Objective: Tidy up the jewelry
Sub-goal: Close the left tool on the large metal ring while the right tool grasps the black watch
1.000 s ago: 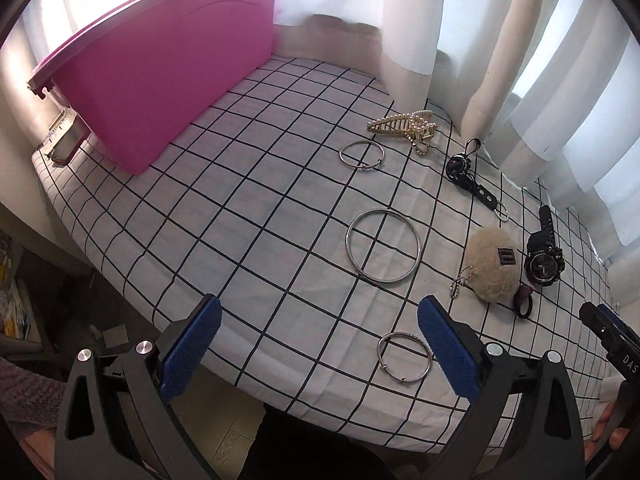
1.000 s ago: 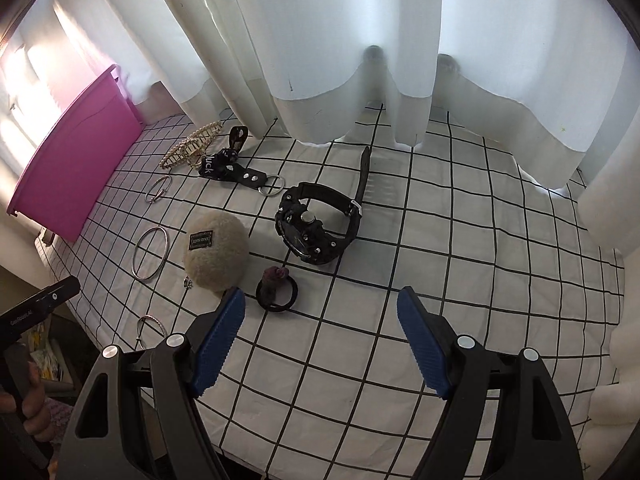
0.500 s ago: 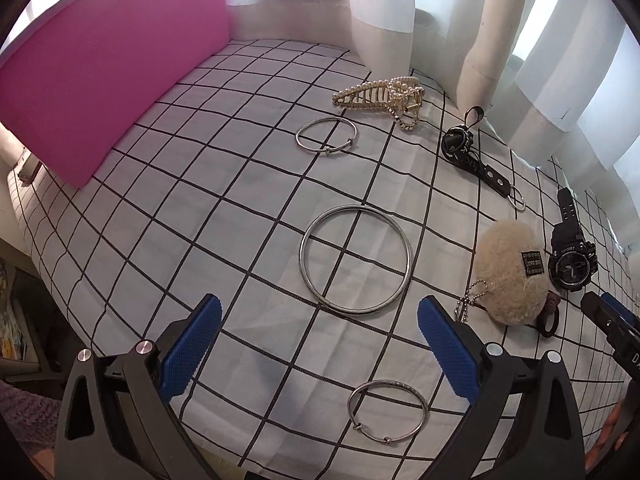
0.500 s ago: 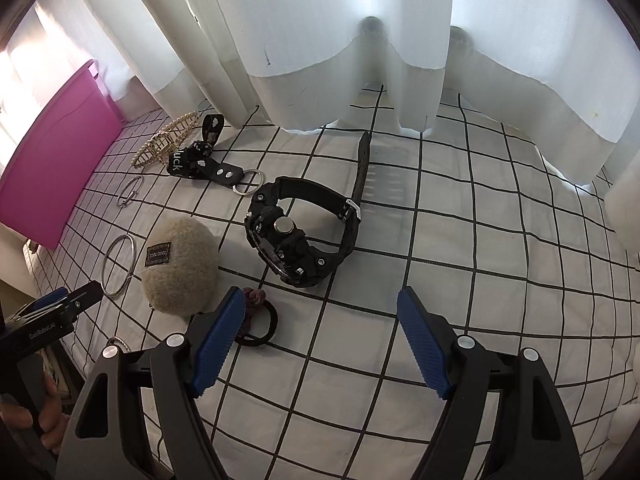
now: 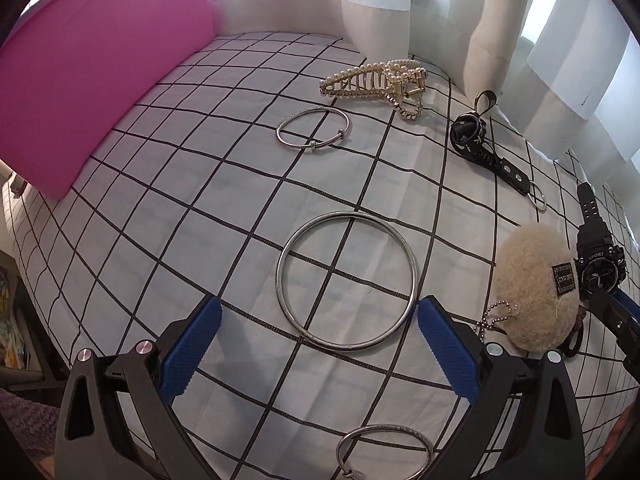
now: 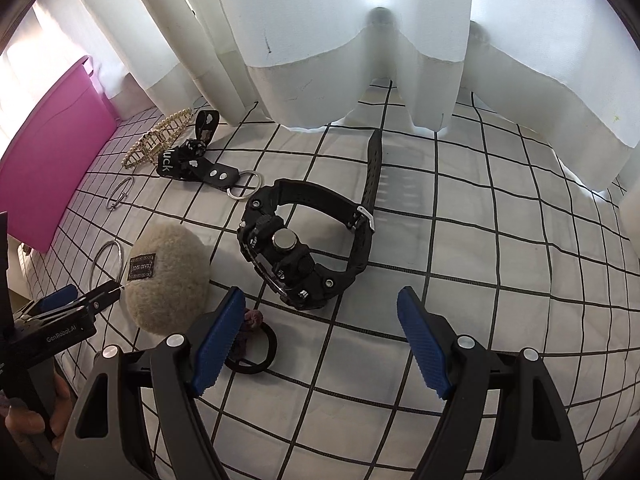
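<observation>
A large silver bangle (image 5: 352,213) lies flat on the checked cloth, just ahead of my open left gripper (image 5: 320,308) and between its blue fingertips. A smaller bangle (image 5: 313,145) lies farther off, and a third ring (image 5: 384,438) sits under the gripper body. In the right wrist view, a black sport watch (image 6: 296,256) lies right in front of my open right gripper (image 6: 320,294). A black hair tie (image 6: 260,344) is partly hidden behind its left finger. Neither gripper holds anything.
A pink box (image 5: 80,80) stands at the far left. A pearl hair claw (image 5: 376,80), a black key strap (image 5: 476,148) and a beige plush ball (image 5: 532,284) lie between the bangles and the watch. White curtains (image 6: 360,20) hang down onto the cloth at the back.
Both grippers have come down and nearer to the cloth. The large bangle now sits between the left fingertips, and the watch sits closer to the right ones. Nothing on the cloth has shifted.
</observation>
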{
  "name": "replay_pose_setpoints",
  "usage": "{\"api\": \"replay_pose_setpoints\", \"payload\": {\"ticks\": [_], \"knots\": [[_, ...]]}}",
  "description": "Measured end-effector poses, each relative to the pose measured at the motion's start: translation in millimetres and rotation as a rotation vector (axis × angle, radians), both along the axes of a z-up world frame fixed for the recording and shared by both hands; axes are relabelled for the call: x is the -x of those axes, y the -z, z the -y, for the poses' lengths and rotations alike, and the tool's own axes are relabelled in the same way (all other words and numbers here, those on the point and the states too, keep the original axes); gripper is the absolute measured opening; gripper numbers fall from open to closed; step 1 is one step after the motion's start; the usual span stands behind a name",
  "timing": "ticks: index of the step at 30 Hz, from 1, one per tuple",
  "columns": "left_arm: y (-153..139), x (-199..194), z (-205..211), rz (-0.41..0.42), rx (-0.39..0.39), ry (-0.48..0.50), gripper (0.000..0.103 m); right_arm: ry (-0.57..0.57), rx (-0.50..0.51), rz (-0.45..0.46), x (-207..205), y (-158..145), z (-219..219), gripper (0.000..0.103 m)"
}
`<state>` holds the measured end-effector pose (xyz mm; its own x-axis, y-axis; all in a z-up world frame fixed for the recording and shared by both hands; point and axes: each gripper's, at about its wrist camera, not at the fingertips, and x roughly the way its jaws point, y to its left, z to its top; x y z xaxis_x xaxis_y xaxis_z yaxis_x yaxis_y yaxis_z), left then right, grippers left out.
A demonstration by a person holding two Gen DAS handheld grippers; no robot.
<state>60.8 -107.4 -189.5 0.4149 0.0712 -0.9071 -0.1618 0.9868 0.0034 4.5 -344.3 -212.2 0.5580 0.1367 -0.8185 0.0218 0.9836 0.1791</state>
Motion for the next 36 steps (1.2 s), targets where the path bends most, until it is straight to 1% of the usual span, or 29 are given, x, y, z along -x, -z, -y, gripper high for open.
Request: {"api": "replay_pose_setpoints", "payload": {"ticks": [9,17,21,26,31,33,34,36], "knots": [[2,-8,-1,0.022,-0.004,-0.006,0.097,0.002,0.053,-0.019,-13,9,-7,0.075],[2,-10,1,0.049,-0.015,0.002,0.098,0.000,0.120,-0.009,-26,11,-19,0.075],[3,-10,1,0.079,-0.016,0.002,0.098,0.005,0.150,-0.001,-33,12,-24,0.077],[5,-11,2,0.117,-0.026,-0.003,0.098,0.017,0.159,0.014,-41,15,-29,0.081],[5,-4,5,0.148,-0.034,0.000,0.097,0.012,0.162,0.045,-47,18,-31,0.082],[4,-2,5,0.151,-0.035,0.005,0.096,0.004,0.157,0.057,-45,19,-30,0.082],[3,0,6,0.152,-0.035,0.008,0.093,0.001,0.159,0.059,-45,20,-29,0.081],[1,4,7,0.160,-0.032,0.020,0.087,-0.012,0.157,0.071,-41,19,-30,0.074]]}}
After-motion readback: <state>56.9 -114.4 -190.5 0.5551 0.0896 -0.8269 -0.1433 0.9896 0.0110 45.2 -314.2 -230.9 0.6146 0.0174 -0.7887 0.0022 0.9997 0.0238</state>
